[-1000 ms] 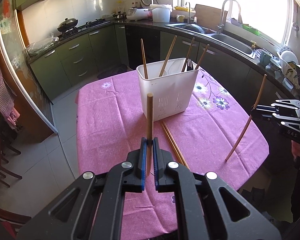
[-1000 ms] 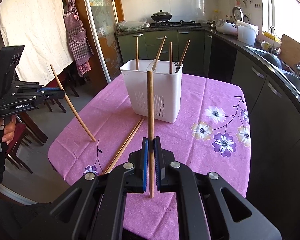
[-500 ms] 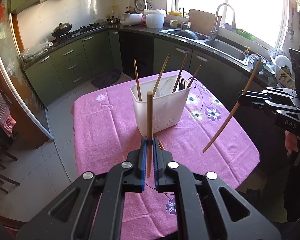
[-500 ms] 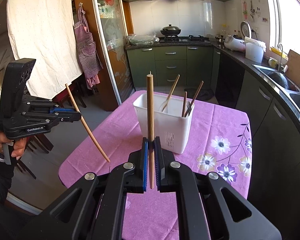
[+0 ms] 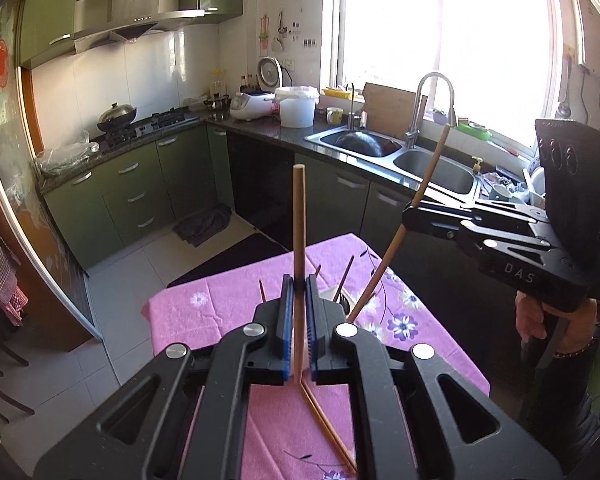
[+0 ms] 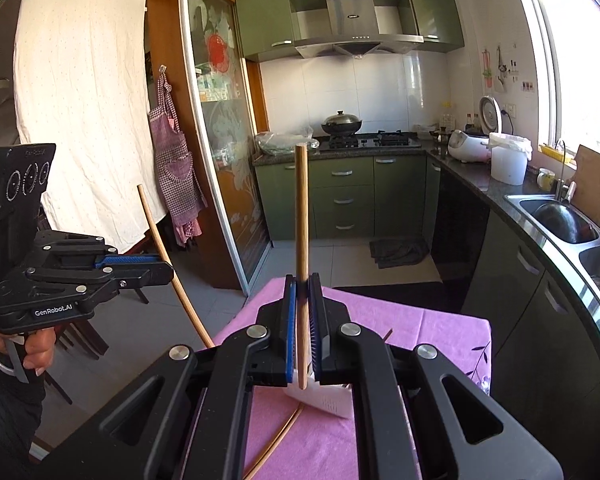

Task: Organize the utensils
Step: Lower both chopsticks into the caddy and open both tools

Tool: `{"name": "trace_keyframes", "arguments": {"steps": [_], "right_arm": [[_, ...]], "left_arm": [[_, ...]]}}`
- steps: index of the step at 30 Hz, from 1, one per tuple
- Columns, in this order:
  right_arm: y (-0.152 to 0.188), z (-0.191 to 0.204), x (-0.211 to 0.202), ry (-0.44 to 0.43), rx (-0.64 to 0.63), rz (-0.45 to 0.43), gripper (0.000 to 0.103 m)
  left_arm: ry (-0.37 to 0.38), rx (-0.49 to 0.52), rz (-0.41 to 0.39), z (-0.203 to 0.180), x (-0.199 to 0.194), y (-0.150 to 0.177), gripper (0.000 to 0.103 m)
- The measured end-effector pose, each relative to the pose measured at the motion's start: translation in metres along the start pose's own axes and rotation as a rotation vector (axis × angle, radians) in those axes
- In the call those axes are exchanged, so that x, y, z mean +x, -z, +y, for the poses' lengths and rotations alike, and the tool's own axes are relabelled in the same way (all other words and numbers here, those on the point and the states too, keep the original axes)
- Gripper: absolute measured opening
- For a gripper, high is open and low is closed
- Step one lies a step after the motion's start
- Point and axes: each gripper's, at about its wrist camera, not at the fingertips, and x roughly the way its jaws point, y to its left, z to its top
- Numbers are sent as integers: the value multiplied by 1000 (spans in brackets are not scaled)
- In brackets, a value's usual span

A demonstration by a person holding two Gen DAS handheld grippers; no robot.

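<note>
Chopstick [image 5: 299, 240] stands upright, clamped in left hand-held gripper [image 5: 297, 312] (right hand-held gripper [image 6: 302, 320] grips another chopstick [image 6: 301, 216]).

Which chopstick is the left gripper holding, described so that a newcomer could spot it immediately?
Start at the pink floral tablecloth. Above its near end the left gripper clamps one chopstick between blue pads. It stands upright; the right gripper holds its chopstick slanted, and two more lie flat on the cloth.

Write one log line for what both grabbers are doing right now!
left gripper: shut on chopstick, upright | right gripper: shut on second chopstick, upright | white holder: below | pair of chopsticks: on pink tablecloth
</note>
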Motion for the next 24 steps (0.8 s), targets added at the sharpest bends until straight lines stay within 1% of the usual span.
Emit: {"name": "trace_keyframes", "arguments": {"steps": [2,4,7,9,15,18,19,20,22,24], "right_arm": [[-6,-6,13,31,1,10,7],[-6,-14,29,56,9,30,7],[5,-25,55,66,18,78,7],[16,-28,70,72,16,115,7],[46,-37,104,67,16,198,7],[56,-38,114,67,11,231,8],[59,-37,115,70,9,239,13],[60,-36,114,69,7,240,14],[60,-32,105,57,6,222,14],[57,-27,87,39,-1,185,15]], "left_arm": [[-12,-4,-24,2,12,-11,6],[-20,-3,-30,3,29,-16,6],[-18,-19,18,7,62,-13,6],[-25,-24,50,9,82,-5,6],[-29,-31,138,14,125,16,6],[-41,-28,163,15,136,26,8],[-46,-26,172,15,139,30,9],[-52,-25,180,14,141,33,9],[-57,-24,187,13,142,41,9],[-64,-21,179,10,138,47,9]]}}
